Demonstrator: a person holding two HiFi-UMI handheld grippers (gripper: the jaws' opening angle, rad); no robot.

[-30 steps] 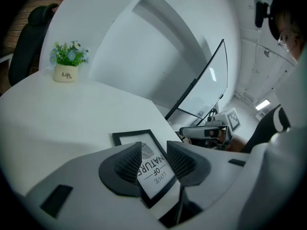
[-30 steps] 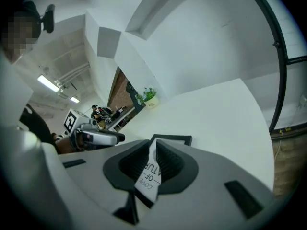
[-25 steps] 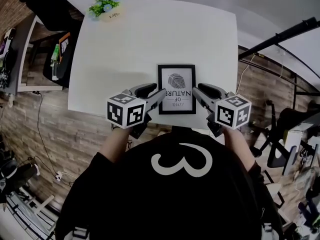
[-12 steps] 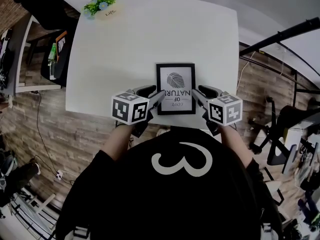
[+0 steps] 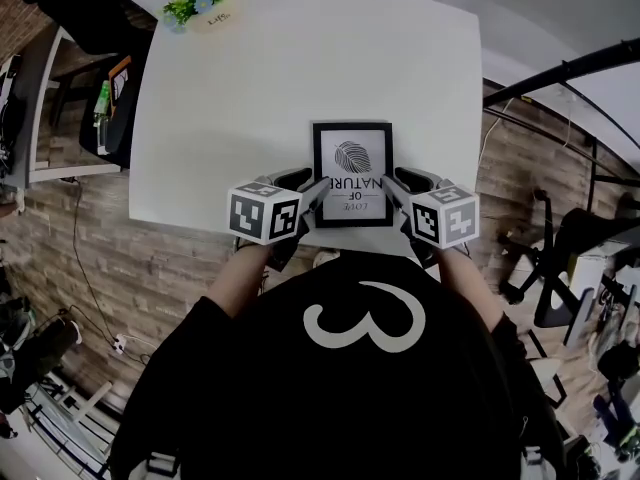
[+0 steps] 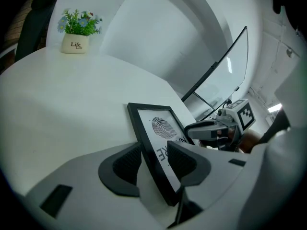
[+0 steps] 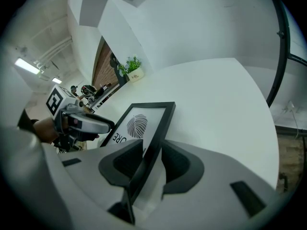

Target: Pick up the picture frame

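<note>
Two grips on: left gripper (image 5: 315, 190) and right gripper (image 5: 390, 186) each clamp a side rail of the picture frame (image 5: 352, 173) at the white table's (image 5: 300, 68) near edge. Likely light, stiff, glass-fronted, so breakable. Opposite rails look the right hold.

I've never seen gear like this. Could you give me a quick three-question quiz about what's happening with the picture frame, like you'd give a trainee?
1. True or false: the plant stands right beside the frame.
2. What sits between the jaws of the left tongs? A) the frame's edge B) the plant C) nothing
3. Fill in: the right tongs grip the frame's ___ side, as the person sees it.
Key: 1 false, it is at the far corner of the table; 2 A; 3 right.
</note>
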